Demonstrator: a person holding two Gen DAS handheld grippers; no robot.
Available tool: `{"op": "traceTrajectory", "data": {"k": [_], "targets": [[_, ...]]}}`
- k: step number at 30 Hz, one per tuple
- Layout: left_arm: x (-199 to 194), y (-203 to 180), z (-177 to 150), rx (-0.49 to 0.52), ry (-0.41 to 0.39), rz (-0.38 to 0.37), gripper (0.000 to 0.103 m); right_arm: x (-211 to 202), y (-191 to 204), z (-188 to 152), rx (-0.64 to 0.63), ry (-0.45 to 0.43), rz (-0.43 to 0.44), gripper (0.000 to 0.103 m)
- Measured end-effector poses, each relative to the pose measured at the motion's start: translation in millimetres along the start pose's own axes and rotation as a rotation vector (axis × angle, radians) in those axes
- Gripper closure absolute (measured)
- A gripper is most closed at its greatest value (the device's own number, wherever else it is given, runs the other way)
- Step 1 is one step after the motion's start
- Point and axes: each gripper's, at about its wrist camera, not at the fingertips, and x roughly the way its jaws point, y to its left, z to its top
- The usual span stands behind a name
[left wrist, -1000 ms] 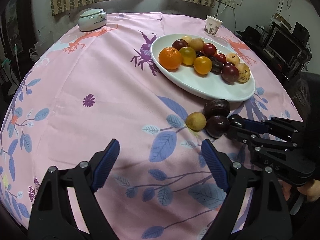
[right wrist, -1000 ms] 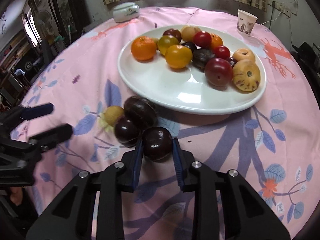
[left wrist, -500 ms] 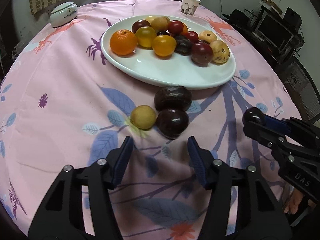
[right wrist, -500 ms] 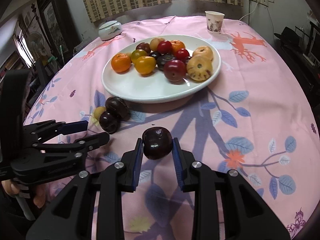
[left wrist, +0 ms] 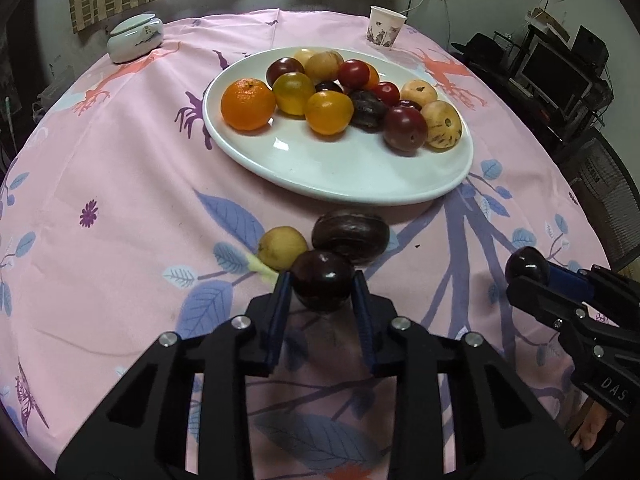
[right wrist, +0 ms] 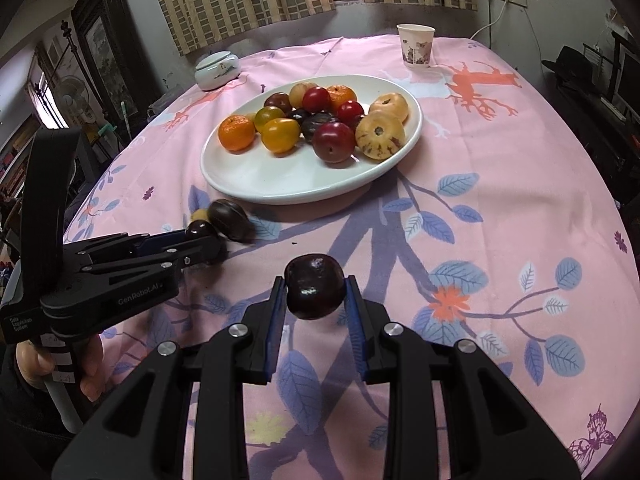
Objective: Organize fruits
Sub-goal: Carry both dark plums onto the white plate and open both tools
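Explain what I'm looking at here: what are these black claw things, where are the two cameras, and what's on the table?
No robot here: a person holds a two-finger gripper in each hand, with a fisheye camera on each looking along its fingers. In the left view, the left gripper is closed around a dark plum on the pink tablecloth, beside a small yellow fruit and a dark brown fruit. In the right view, the right gripper holds another dark plum. Behind sits a white plate of mixed fruit, a paper cup and a lidded ceramic jar.
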Motion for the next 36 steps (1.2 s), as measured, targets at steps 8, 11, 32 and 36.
{"op": "traceTrajectory", "data": {"k": [8,11,32,36], "targets": [[-27,18,-16,-0.03,-0.038,-0.022,0.072,-4,27,2,-0.042,0.003,0.001,0.073],[-34,26,-20,-0.037,-0.048,-0.025,0.072,-4,41,3,-0.065,0.004,0.004,0.073],[-49,38,24,0.0,-0.103,-0.002,0.072,5,55,21,-0.105,0.016,0.016,0.073],[-40,33,66,0.033,-0.102,-0.005,0.072,6,45,49,-0.112,-0.003,0.01,0.073]]}}
